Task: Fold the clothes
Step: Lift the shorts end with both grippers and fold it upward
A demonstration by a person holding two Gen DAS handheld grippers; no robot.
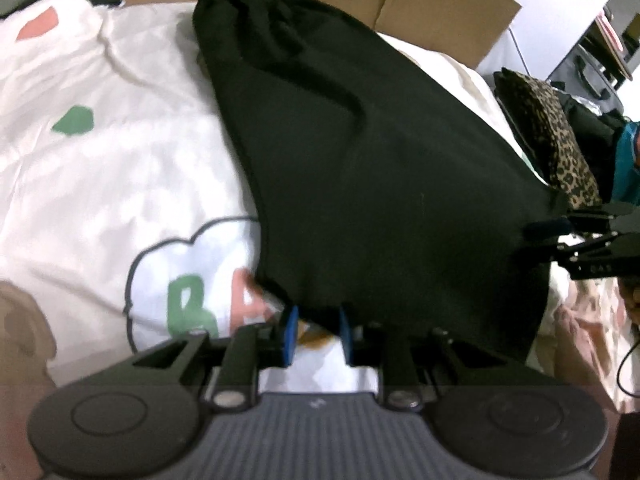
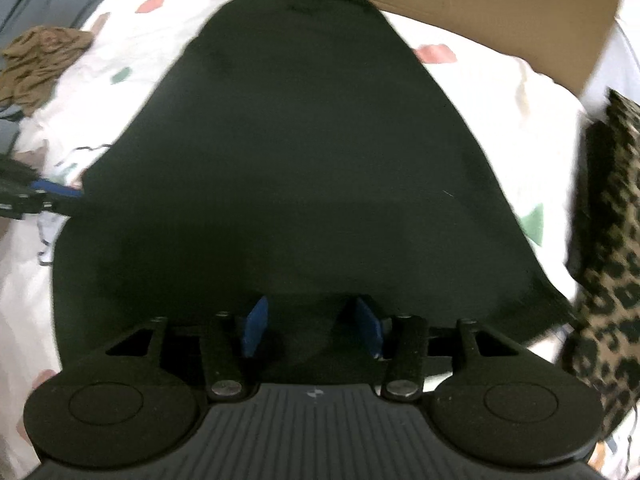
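Nearest in the left wrist view, the left gripper [image 1: 318, 334] has its blue-padded fingers [image 1: 291, 334] a small gap apart, with the near left corner of a black, soft knit garment [image 1: 360, 152] sitting between them; whether the pads actually pinch the cloth cannot be told. In the right wrist view, the right gripper [image 2: 312, 326] shows its blue pads [image 2: 256, 326] spread wider, and the near hem of the same black garment [image 2: 304, 168] bunches between them without clearly touching either pad, so its hold also cannot be told. The garment spreads from both tools away toward the far side, broad at the near hem and narrowing to a rumpled, gathered far end, and it lies over a white bed sheet printed with pink and green patches and a cloud outline with letters [image 1: 112, 168]. At the right edge of the left wrist view, the right gripper appears at the garment's right corner [image 1: 592, 248], and at the left edge of the right wrist view the left gripper reaches the garment's left edge [image 2: 44, 196]. To the right lies a leopard-print fabric piece [image 2: 608, 264], just beside the black garment. On the far left rests a crumpled brown cloth [image 2: 36, 60]. Farthest off, flattened brown cardboard [image 2: 460, 4] stands behind the sheet.
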